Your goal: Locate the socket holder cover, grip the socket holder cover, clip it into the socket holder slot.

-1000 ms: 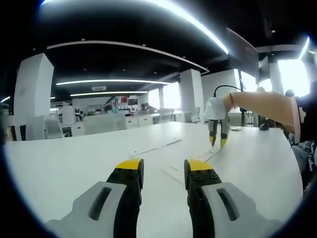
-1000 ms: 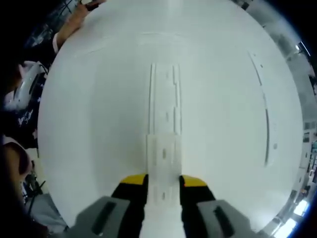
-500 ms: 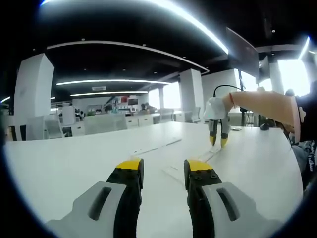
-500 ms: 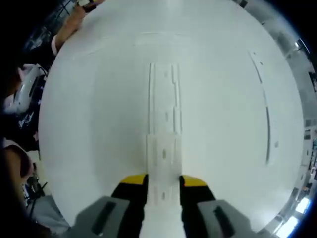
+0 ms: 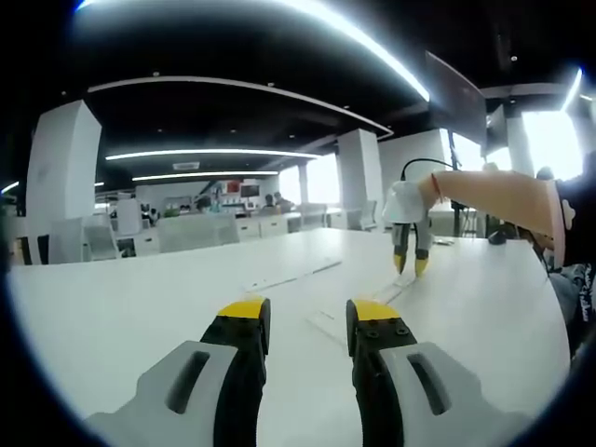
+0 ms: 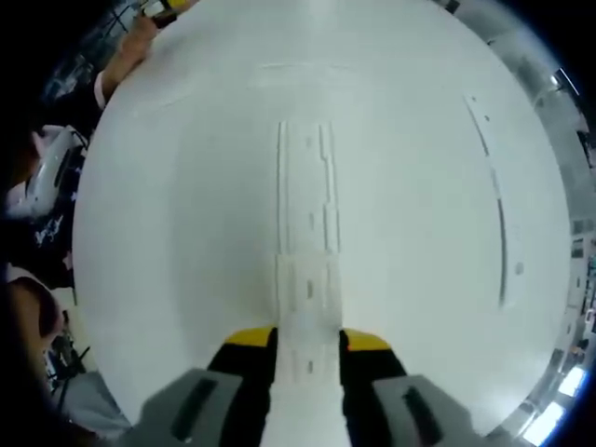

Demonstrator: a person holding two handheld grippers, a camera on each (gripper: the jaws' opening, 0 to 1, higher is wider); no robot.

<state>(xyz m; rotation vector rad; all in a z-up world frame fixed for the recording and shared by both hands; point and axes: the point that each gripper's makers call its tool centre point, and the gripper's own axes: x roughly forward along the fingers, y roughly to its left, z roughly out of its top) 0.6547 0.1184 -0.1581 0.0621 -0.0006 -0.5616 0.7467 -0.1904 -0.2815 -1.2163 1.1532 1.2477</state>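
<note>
In the right gripper view my right gripper (image 6: 308,338) is shut on the white socket holder cover (image 6: 308,307), a flat strip with small slots. The strip's far end lies over the near end of the long white socket holder (image 6: 306,186), which runs away across the white table (image 6: 168,214). From the left gripper view, my left gripper (image 5: 306,315) hovers open over the table with nothing between its fingers. The right gripper (image 5: 411,264) appears there at right, pointing down at the table, held by a person's arm (image 5: 494,198); the holder (image 5: 328,326) lies flat beyond my left jaws.
Another long white strip (image 6: 500,214) lies on the table to the right of the holder. A person's hand (image 6: 126,51) rests at the table's far left edge. Chairs and desks (image 5: 186,231) stand beyond the table in the office.
The right gripper view has shifted slightly; the cover stays gripped over the holder's near end. The left gripper has not moved.
</note>
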